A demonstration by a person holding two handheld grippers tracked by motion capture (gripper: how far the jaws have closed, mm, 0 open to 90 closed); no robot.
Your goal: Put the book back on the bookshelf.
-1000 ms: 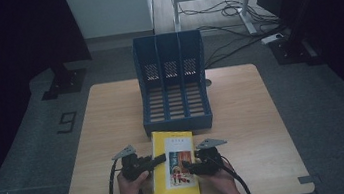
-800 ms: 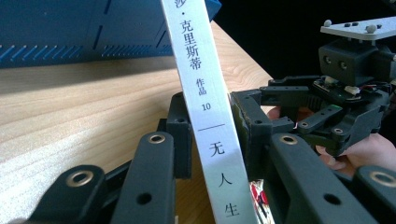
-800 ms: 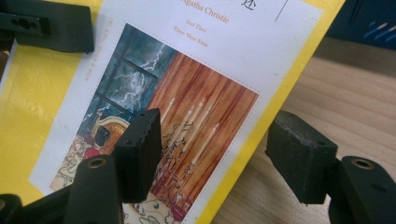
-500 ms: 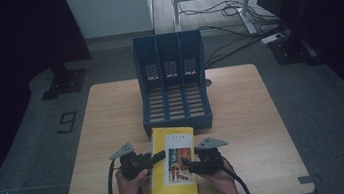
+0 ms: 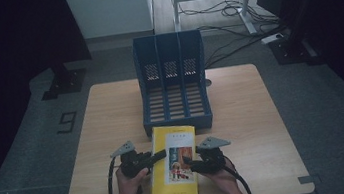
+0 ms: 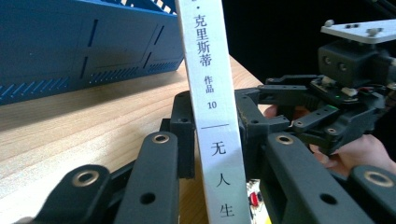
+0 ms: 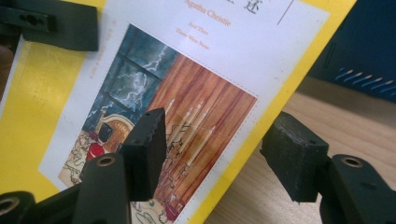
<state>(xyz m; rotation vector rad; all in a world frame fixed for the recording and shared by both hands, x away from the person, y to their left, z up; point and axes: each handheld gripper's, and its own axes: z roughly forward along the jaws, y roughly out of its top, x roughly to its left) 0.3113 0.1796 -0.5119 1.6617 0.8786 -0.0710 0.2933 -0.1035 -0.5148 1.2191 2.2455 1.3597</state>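
Risk: left tool (image 6: 212, 140) clamps only the book's (image 5: 174, 159) spine edge; right tool (image 7: 219, 154), closing but not yet gripping, straddles its right edge, so the book may pivot or slip.

A thin yellow paperback book (image 5: 174, 161) lies on the light wooden table (image 5: 253, 116), near the middle of its near edge. Its front cover faces up and has a white panel with a painted picture: a stormy window, a brown wooden wall and candles. Small orange letters stand above the picture. The spine (image 6: 215, 112) is white with black Chinese characters and the number 10. The far end of the book almost reaches the front of the dark blue plastic file rack (image 5: 173, 84). The spine side looks raised a little from the table.
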